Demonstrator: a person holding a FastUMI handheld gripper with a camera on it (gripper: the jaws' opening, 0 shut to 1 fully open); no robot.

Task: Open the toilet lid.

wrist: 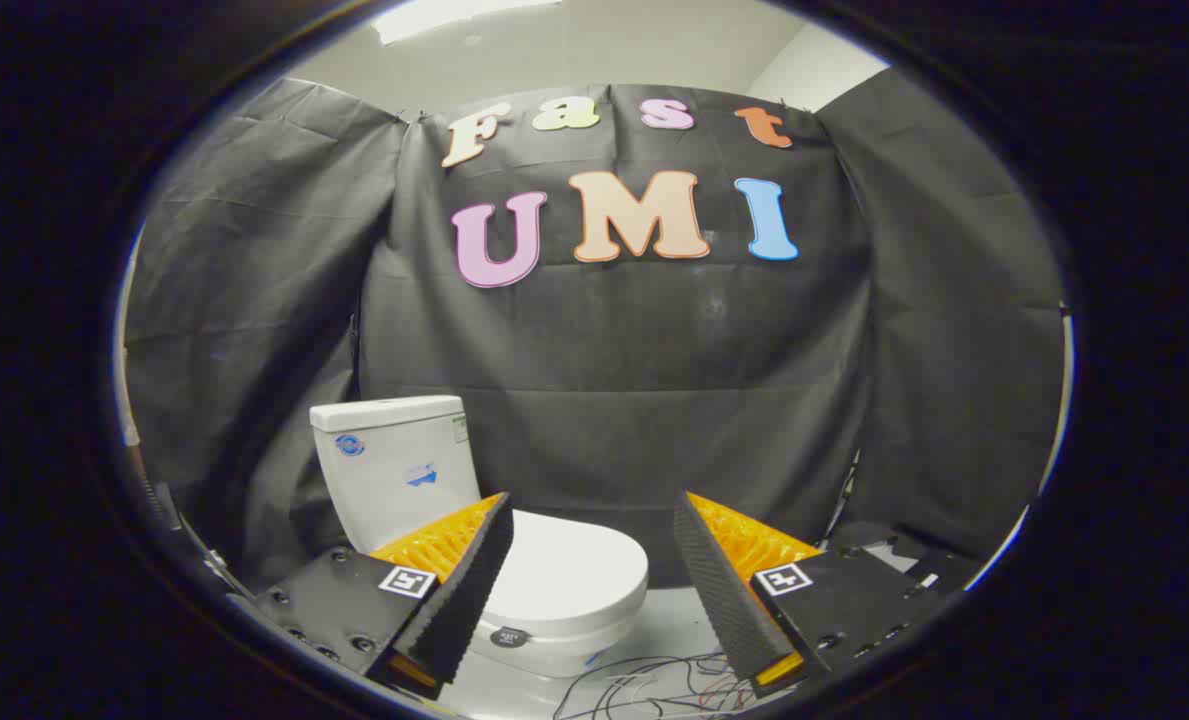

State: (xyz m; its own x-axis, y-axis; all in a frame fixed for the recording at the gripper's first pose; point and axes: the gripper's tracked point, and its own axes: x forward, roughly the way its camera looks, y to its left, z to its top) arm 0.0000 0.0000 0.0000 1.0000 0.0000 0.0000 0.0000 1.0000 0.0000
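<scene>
Fingers [591, 575] released, spread wide, gripping nothing; open air between them. Toilet lid [569, 575] down flat on the bowl, not yet lifted. Lid lying ahead of the fingers and below their level, offset toward the left finger, whose tip overlaps the lid's rear left part in the gripper view; the right finger well apart from it, with bare floor [669, 630] beyond. No contact anywhere.

Long axis of the lid running from the hinge end at the tank [394, 465] toward the rounded front edge, which points across toward the right finger and slightly nearer. Tank upright beyond the left finger, against the black cloth wall [634, 380]. Front lip therefore the free end, hinge the far-left end.

Judged next: drop down and drift a little leftward to bring the front lip between the fingers or onto one fingertip, then swing up and back toward the tank. Loose wires [654, 685] on the floor just ahead of the fingers, below the bowl: possible snag on a low approach.
</scene>
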